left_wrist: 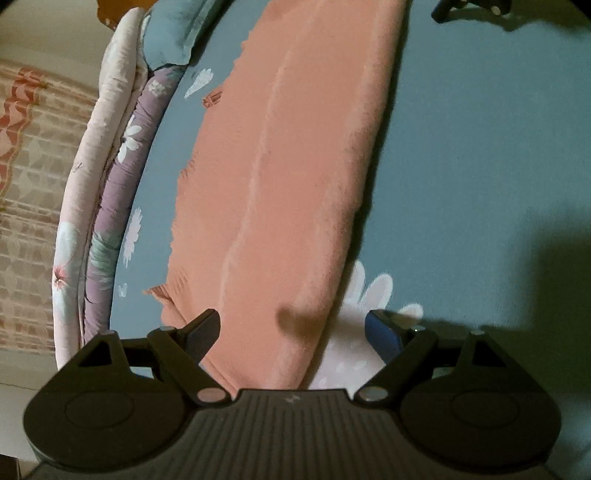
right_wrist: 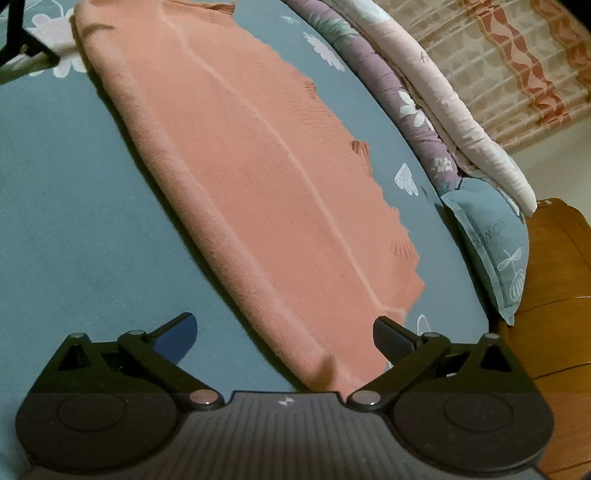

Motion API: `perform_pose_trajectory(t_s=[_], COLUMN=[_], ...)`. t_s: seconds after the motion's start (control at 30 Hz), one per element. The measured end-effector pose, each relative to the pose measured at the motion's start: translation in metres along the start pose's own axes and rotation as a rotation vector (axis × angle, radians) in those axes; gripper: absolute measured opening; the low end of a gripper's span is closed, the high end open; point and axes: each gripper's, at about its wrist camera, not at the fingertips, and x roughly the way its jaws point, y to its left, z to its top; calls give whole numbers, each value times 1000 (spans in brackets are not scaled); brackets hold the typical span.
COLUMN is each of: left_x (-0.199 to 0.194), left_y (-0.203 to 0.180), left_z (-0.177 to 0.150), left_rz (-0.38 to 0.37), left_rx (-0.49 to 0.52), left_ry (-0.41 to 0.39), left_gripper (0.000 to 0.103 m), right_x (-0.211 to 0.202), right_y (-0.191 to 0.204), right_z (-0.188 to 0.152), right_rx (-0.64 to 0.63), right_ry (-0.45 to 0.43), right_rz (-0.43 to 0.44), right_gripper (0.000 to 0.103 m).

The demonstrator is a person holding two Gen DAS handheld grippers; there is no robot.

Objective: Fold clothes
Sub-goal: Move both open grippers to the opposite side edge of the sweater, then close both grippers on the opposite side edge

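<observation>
A salmon-pink knit garment lies folded in a long flat strip on the blue floral bedsheet. My left gripper is open and empty, its jaws spread either side of the strip's near end, just above it. In the right wrist view the same garment stretches away, and my right gripper is open and empty over its opposite end. The right gripper shows at the top right of the left wrist view, and the left gripper at the top left of the right wrist view.
Rolled quilts, purple and pale pink, line the bed's far side. A blue pillow leans by a wooden headboard. A patterned curtain hangs behind.
</observation>
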Motion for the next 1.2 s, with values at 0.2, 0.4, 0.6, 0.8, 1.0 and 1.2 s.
perform_pose_trajectory(t_s=[0.2,0.4,0.6,0.8,1.0,1.2], left_x=[11,23,30,44,52,58], left_y=[0,-10,-9,11,7,3], left_z=[20,50,44,-1,18,34], left_rz=[37,88,117,167,194,198], left_rx=[-25,13,52,4,23,65], left_ry=[-62,-151,-187,-58,-66,-111], left_gripper=[89,89,91,91,90,90], right_x=[11,19,25,36,40,44], right_y=[9,29,15,-17,-11,3], right_z=[21,47,39,-5,5,28], right_rx=[-50,-145,-135,-125,-150,-212], right_ry=[-45,-129,-170,-55,-97,-176], right_rz=[-37,-93,-86,-169,-179,-184], right_gripper=[103,103,103,103,102,101])
